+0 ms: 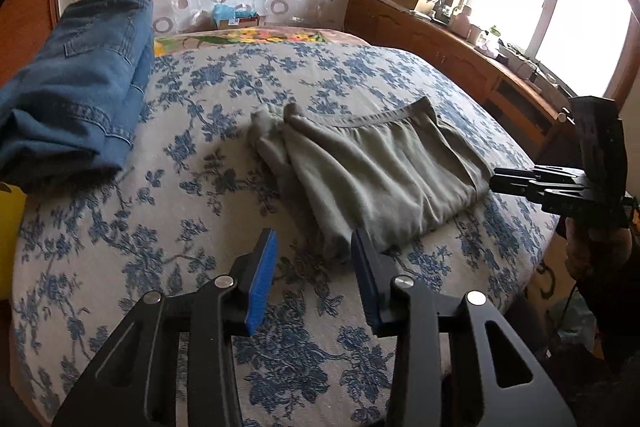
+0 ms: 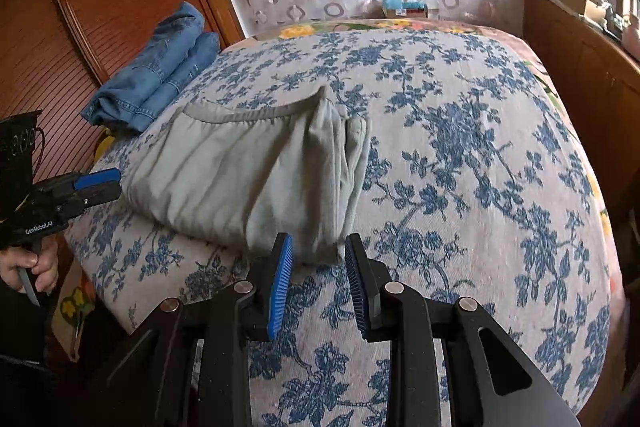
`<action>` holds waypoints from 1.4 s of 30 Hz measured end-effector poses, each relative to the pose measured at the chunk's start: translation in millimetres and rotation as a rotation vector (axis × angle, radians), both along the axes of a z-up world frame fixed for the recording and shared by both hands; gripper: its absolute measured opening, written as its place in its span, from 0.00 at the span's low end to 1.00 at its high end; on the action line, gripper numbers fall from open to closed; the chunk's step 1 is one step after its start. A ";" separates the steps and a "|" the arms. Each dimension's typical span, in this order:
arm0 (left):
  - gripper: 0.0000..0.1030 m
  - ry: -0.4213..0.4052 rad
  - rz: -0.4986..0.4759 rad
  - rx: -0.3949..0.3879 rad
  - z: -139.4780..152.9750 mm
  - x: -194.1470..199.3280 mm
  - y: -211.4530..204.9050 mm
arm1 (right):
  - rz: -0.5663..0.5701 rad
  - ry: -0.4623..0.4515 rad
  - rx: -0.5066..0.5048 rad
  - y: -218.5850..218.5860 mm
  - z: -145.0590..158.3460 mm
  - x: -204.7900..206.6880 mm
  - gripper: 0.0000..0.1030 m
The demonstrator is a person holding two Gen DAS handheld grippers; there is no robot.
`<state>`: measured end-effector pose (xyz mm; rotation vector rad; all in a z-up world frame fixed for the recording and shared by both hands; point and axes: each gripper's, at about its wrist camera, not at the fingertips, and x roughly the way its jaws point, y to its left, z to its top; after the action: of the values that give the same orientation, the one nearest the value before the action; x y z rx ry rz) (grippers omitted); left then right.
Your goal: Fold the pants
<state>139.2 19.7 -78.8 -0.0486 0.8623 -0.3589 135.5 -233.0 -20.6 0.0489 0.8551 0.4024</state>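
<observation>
Grey-green pants lie folded into a compact bundle on the bed, waistband toward the far side; they also show in the right wrist view. My left gripper is open and empty, hovering just short of the bundle's near corner. My right gripper is open and empty, its tips at the bundle's near corner. The right gripper shows at the right edge of the left wrist view, beside the bundle. The left gripper shows at the left of the right wrist view, next to the bundle.
The bed has a blue-flowered cover. Folded blue jeans lie at its far left, also seen in the right wrist view. A wooden cabinet with clutter runs under the window. A wooden panel stands left of the bed.
</observation>
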 end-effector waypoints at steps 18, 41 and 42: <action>0.06 -0.034 0.017 -0.010 9.3 -3.0 1.4 | -0.044 -0.008 -0.022 -10.4 -4.1 4.8 0.02; 0.77 0.003 0.048 0.032 8.5 57.6 -5.1 | -0.033 -0.071 0.020 -6.8 13.5 33.0 0.46; 0.77 0.003 0.051 0.035 8.1 61.2 -5.5 | -0.026 -0.070 0.018 -3.6 12.3 37.7 0.46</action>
<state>200.4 14.3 -70.7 -0.0389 0.8686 -0.2962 173.3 -236.7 -8.2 0.0624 0.7816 0.3854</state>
